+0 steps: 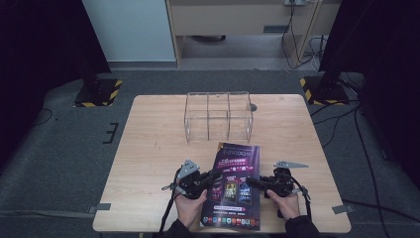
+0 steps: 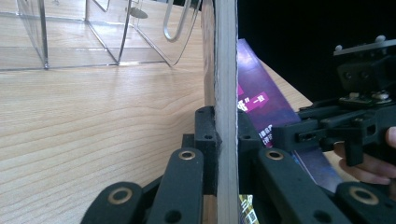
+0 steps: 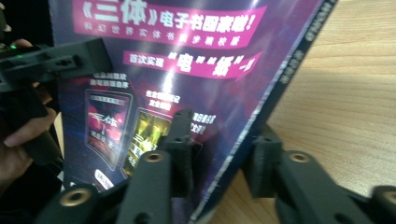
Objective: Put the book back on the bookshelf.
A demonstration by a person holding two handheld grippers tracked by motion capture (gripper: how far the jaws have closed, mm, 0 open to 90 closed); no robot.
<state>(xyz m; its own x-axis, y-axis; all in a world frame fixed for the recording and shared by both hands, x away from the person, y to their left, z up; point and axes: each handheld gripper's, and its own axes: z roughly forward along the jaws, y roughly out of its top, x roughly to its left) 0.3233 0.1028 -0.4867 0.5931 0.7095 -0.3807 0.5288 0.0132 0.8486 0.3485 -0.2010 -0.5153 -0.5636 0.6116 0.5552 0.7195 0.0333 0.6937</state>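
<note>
Magazine (image 1: 234,186) lies lengthwise toward the clear rack (image 1: 218,116).

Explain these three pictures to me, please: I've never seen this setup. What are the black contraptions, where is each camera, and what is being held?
No robot here: a person holds a hand-operated two-jaw gripper in each hand. The high view looks down on a wooden table from the person's side; the left gripper and right gripper come in from below. Between them is a purple magazine, each gripper clamped on one side edge. Farther back stands a clear plastic organizer with compartments. The other two pictures come from cameras riding on the grippers. The left gripper view looks along the magazine's edge, pinched between its jaws. The right gripper view shows the cover held between its jaws.
</note>
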